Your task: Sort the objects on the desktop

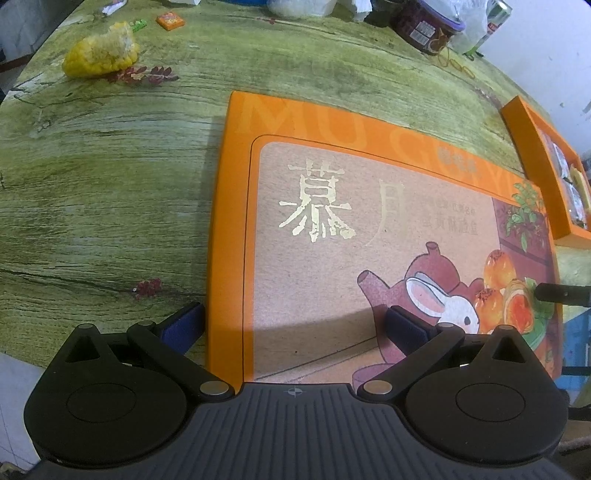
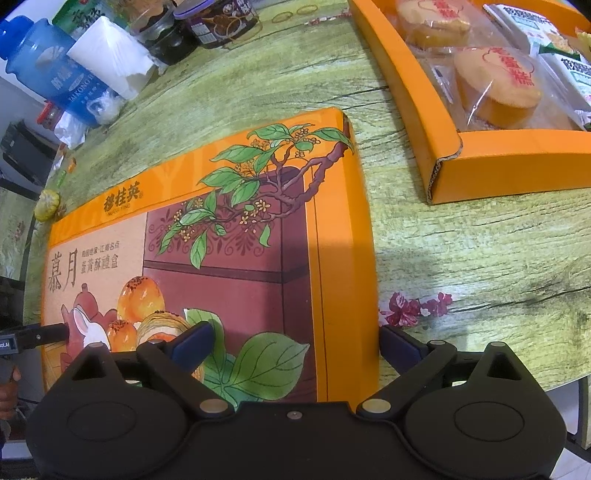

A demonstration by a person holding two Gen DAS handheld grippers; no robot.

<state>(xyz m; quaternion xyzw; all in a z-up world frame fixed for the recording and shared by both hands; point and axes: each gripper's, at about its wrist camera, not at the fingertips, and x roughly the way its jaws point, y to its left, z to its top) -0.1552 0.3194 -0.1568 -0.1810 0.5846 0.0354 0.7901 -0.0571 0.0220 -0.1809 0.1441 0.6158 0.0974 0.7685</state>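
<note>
Orange gift-box lid point(image 1: 369, 221) lies flat on the green wood-grain tablecloth point(image 1: 110, 184), beside the open orange box tray point(image 2: 498, 162). Left gripper point(image 1: 295, 325) has its jaws apart, straddling the lid's left edge; right gripper point(image 2: 295, 343) has its jaws apart, straddling the lid's right edge. Only the right wrist view shows the tray's contents: wrapped round cakes point(image 2: 495, 85) and white packets point(image 2: 535, 29), cut off at the frame. Only the left wrist view shows the corn cob point(image 1: 101, 51) clearly. Jars and a blue bottle point(image 2: 48, 66) crowd the far edge, labels hard to read.
</note>
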